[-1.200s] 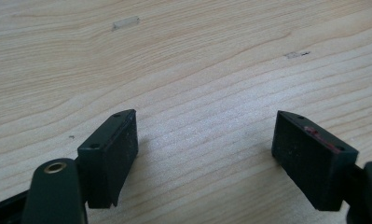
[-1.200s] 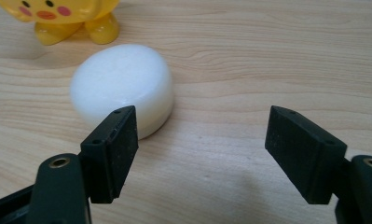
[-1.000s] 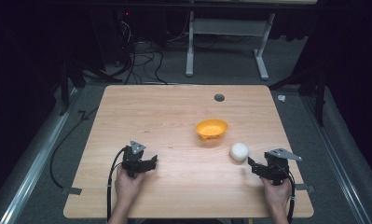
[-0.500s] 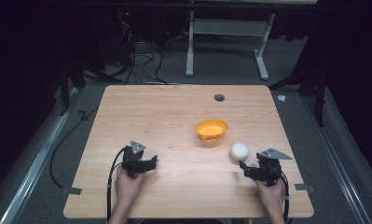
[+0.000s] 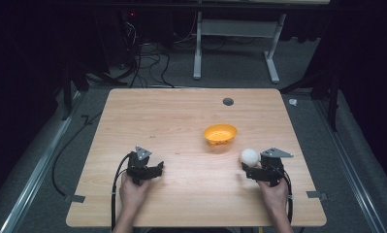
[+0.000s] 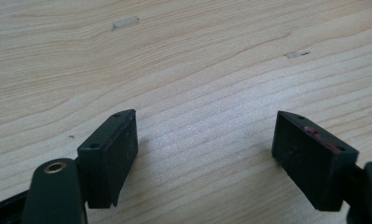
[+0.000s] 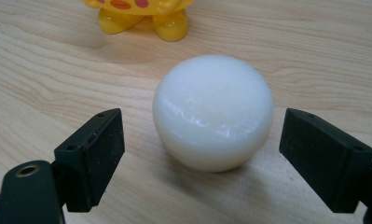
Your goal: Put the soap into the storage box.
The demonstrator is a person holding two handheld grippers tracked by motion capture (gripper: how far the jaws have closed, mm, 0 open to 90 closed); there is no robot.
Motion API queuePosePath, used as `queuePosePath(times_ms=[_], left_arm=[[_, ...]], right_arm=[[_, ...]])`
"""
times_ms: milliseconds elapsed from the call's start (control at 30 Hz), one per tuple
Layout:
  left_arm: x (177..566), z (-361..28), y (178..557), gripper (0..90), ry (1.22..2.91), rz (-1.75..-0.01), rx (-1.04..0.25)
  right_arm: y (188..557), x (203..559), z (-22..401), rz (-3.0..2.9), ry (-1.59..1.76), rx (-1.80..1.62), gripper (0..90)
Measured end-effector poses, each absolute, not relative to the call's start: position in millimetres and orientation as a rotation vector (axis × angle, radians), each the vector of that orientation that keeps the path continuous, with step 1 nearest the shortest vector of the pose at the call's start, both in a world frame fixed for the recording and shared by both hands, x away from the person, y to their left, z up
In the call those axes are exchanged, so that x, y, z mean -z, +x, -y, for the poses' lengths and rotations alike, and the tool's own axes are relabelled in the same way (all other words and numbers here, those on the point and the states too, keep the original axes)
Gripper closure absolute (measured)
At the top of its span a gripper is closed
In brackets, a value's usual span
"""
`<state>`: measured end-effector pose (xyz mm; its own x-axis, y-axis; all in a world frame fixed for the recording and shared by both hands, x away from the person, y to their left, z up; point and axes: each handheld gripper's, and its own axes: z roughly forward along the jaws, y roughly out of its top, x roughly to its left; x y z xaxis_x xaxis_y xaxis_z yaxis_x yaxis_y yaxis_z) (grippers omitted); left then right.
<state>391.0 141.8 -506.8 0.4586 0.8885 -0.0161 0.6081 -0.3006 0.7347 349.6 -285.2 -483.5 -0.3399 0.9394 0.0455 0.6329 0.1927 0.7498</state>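
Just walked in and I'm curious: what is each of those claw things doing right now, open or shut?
Left gripper: open, holding nothing, over bare table.
Right gripper: open, jaws either side of the white ball, not gripping it.

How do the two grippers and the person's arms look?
Both the left gripper and the right gripper are black, each topped by a grey three-cornered plate and trailing a black cable. Their fingers are flat black blocks. The forearms are bare, without sleeves.
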Motion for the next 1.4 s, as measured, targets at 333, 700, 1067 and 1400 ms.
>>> queuePosePath(times_ms=[333,700,1067,1400], left_arm=[[507,-142,391,22.8,2.025,-1.244,-0.527],[507,-142,391,22.8,2.026,-1.243,-0.524],[507,-142,391,22.8,2.026,-1.243,-0.525],[507,-142,391,22.8,2.026,-1.243,-0.525]], right_arm=[[364,488,282,-2.048,1.508,-0.911,14.7],[374,496,274,-2.08,1.506,-0.823,15.4],[376,497,272,-2.066,1.532,-0.816,24.0],[375,498,272,-2.05,1.544,-0.83,24.5]])
